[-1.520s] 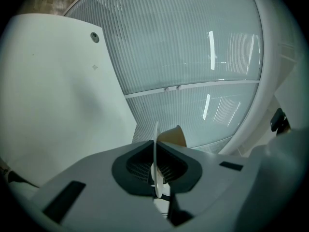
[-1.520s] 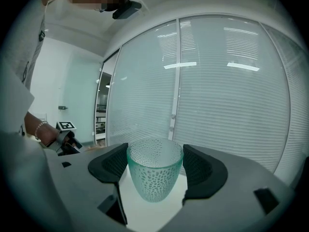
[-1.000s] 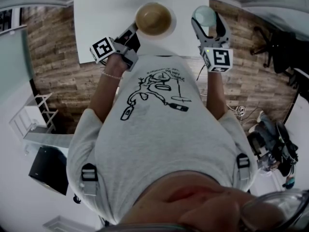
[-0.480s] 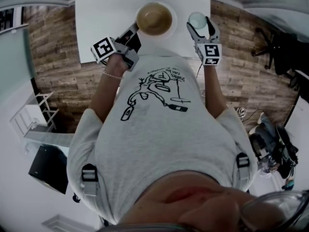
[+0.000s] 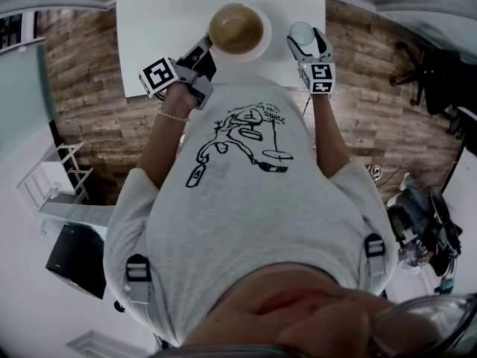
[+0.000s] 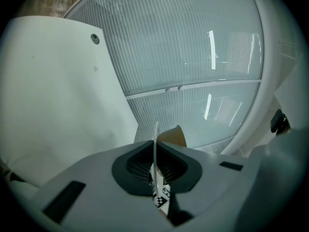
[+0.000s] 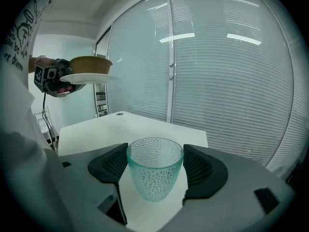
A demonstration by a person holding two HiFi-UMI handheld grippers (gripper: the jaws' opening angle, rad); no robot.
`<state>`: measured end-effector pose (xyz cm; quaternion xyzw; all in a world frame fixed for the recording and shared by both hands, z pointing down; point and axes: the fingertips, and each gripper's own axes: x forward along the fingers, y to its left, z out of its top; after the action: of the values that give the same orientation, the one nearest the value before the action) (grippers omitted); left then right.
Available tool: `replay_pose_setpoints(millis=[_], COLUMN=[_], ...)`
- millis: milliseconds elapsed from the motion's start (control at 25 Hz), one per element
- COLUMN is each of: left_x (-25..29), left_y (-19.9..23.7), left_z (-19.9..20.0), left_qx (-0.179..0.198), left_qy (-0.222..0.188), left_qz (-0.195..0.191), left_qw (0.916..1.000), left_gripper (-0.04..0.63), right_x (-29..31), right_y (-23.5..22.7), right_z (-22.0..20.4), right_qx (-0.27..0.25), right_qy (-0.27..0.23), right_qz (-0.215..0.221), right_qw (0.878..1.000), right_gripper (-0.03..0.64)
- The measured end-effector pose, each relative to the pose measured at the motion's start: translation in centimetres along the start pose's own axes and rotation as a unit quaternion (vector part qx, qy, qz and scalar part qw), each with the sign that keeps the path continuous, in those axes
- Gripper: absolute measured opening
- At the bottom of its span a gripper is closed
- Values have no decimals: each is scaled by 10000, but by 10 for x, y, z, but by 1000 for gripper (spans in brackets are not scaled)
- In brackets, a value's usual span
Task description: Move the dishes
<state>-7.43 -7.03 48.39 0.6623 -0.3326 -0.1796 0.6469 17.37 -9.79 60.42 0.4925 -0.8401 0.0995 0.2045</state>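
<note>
Clear pale-green glass, glossy and dimpled all over, in the tumbler [image 7: 155,174] at lower centre of the right gripper view, flanked by dark ribbed pads [image 7: 113,164] set in the smooth matt grey plastic of the right gripper [image 7: 155,164]. Smooth, faintly glossy white plate [image 7: 89,78] under a brown bowl [image 7: 91,63] with a dull sheen at upper left there. In the head view, smooth matt white table [image 5: 164,21] at top, grainy wooden plank floor [image 5: 89,88] on either side, and soft printed cloth T-shirt [image 5: 238,200] in the middle.
</note>
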Motion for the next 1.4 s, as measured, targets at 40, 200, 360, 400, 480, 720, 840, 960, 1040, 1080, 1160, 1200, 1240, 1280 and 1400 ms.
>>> replay_pose_setpoints(millis=[40,200,360,400,480,720,840,960,1040,1080,1160,1200,1240,1280,1400], left_x=[0,1,0,0,0,0,0,-1,-1,-1,0,0,0,0,0], left_y=[0,-2,1,1,1,-1,-1,-2,-1,-1,0,0,0,0,-1], left_z=[1,0,-1,-1,-1,-2,-1,-2,-2,-2,-2,-2,-2,-2,-2], left_qx=[9,17,34,30,27,32,43,46,39,30,15,14,17,25,38], left_qy=[-2,7,17,17,13,4,11,23,35,41,49,53,58,65,79], left_qz=[-2,-14,40,55,68,54,42,34,37,39,44,45,43,40,22], left_qw=[10000,10000,10000,10000,10000,10000,10000,10000,10000,10000,10000,10000,10000,10000,10000], left_gripper=[12,12,12,12,12,12,12,13,12,12,12,12,13,12,12], right_x=[2,9,13,14,15,12,9,2,-1,-2,-4,-4,-4,-3,-3], right_y=[-1,-5,-9,-9,-11,-15,-13,-10,-7,-6,-5,-5,-4,-4,-2], right_z=[-3,-16,-30,-33,-39,-52,-54,-57,-61,-63,-65,-65,-65,-65,-65], right_qx=[-5,17,88,104,129,201,199,191,189,193,189,178,161,142,127], right_qy=[18,105,228,243,274,340,356,400,448,459,466,470,474,481,585], right_qz=[0,-8,-20,-22,-36,-60,-60,-57,-53,-54,-56,-57,-56,-56,-64], right_qw=[10000,9999,9997,9996,9995,9992,9992,9990,9988,9987,9987,9987,9987,9987,9982], right_gripper=[373,373,373,373,373,373,373,373,373,373,373,373,373,373,374])
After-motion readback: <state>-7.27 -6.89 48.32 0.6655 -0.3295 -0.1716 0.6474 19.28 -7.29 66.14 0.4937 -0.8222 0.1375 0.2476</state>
